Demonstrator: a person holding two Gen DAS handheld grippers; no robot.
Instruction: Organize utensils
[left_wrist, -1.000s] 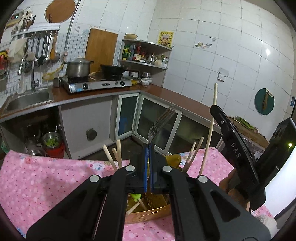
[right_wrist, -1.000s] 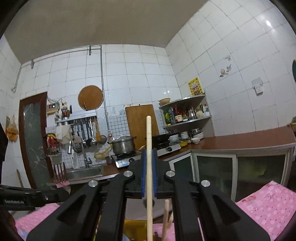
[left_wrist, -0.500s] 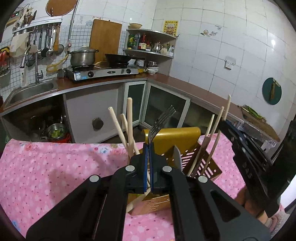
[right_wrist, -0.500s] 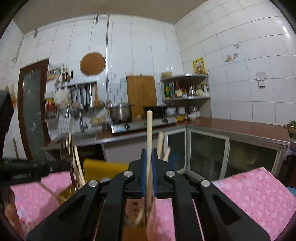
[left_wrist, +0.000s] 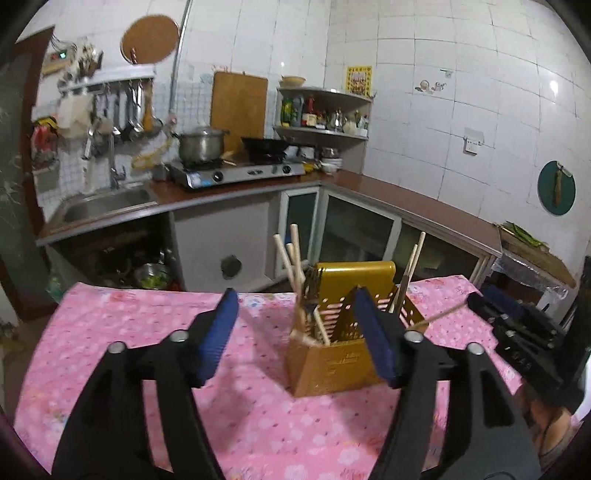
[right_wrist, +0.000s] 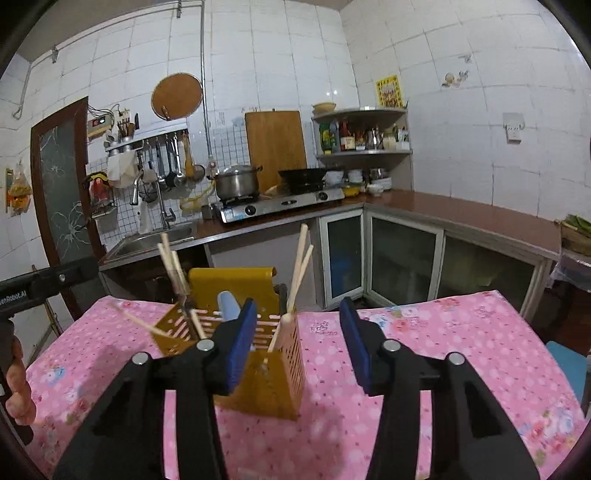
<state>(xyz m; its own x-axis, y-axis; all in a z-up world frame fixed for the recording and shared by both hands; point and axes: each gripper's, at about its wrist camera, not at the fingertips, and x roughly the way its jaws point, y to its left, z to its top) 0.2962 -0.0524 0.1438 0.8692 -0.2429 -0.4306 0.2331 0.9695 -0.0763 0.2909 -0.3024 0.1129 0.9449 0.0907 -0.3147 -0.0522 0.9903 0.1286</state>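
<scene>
both tools, the left tool (left_wrist: 295, 332) and right tool (right_wrist: 297, 339), are opening with nothing between their pads, apparently just letting go beside the yellow utensil holder (right_wrist: 258, 369), which stands mid-counter (right_wrist: 424, 350) bristling with chopsticks (right_wrist: 301, 258), with open cloth all around for backing away.

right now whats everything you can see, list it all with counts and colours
utensil holder: one, yellow, on the tablecloth
chopsticks: several, pale wood, standing in the holder
fork: one, metal, in the holder's left side
tablecloth: one, pink floral, covering the table
pot: one, steel, on the stove
cutting board: one, wood, leaning on the wall
left gripper: black with blue pads, jaws opening, nothing between them
right gripper: same colours, jaws opening, nothing between them
</scene>
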